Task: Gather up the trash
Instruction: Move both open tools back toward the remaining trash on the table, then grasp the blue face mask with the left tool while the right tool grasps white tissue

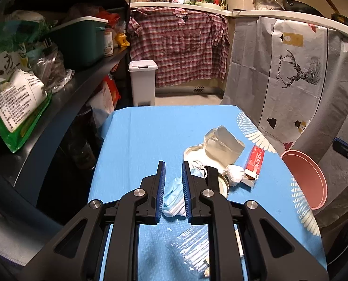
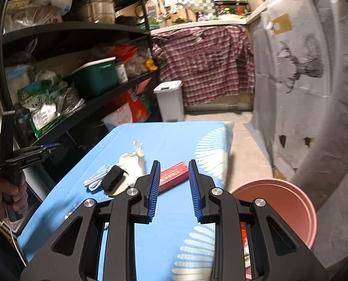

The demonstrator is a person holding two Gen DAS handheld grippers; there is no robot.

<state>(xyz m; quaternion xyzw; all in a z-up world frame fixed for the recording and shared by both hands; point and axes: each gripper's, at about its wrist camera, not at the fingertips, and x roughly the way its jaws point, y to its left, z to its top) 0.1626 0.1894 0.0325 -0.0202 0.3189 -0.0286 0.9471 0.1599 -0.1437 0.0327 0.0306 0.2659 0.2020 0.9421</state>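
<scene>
Toothpaste box [image 2: 174,176] lies flat, long axis slanting toward far right.

sky-blue tablecloth [image 1: 138,140] with white feather print, pink bucket [image 2: 291,201], red box [image 1: 255,160].

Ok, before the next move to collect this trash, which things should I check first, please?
1. Right gripper empty, fingers apart: ok.
2. Red box lies on the blue table, lined up between the right fingers: ok.
3. Pink bucket beside the table, top open: ok.
4. Left gripper really grips the blue mask seen between its fingers: cannot tell.
5. Left gripper stays away from the red box: ok.
</scene>
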